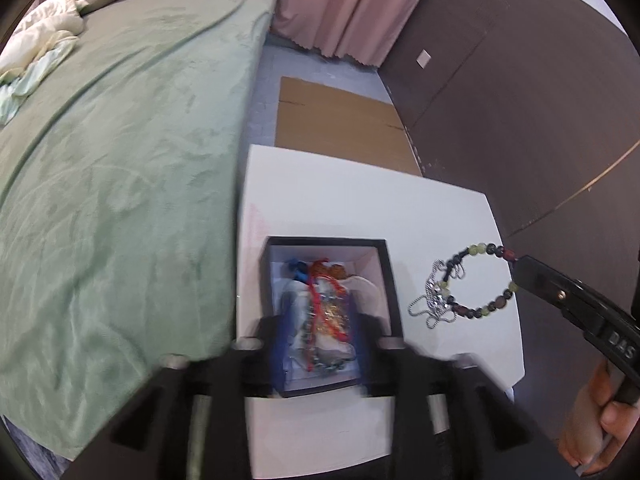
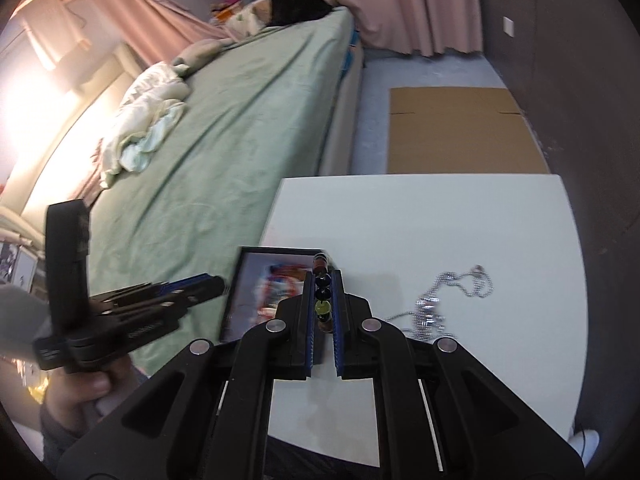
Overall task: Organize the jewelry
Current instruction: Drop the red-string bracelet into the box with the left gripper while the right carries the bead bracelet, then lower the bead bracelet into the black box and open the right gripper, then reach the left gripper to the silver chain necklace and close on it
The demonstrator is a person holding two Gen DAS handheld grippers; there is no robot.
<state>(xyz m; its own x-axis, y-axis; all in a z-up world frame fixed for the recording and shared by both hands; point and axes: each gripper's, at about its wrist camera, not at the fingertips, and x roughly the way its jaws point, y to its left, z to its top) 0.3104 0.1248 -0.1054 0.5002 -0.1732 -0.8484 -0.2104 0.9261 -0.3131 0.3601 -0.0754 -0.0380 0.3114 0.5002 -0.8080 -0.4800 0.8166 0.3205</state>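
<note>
A black jewelry box [image 1: 385,280] with a white lining stands open on the white table [image 1: 360,208]; red, blue and gold pieces lie inside. My left gripper [image 1: 320,332] hangs open over the box, its jaws wide apart. My right gripper [image 2: 323,280] is shut on a beaded bracelet [image 1: 486,280] of dark and green beads and holds it just above the table right of the box. The beads [image 2: 322,292] show between its blue pads. A silver chain necklace [image 1: 434,300] lies on the table under the bracelet; it also shows in the right wrist view [image 2: 444,300].
A bed with a green cover [image 1: 120,160] runs along the table's left side. Flat cardboard [image 1: 340,124] lies on the floor beyond the table. A brown wall [image 1: 520,100] stands to the right. Pink curtains [image 1: 340,4] hang at the back.
</note>
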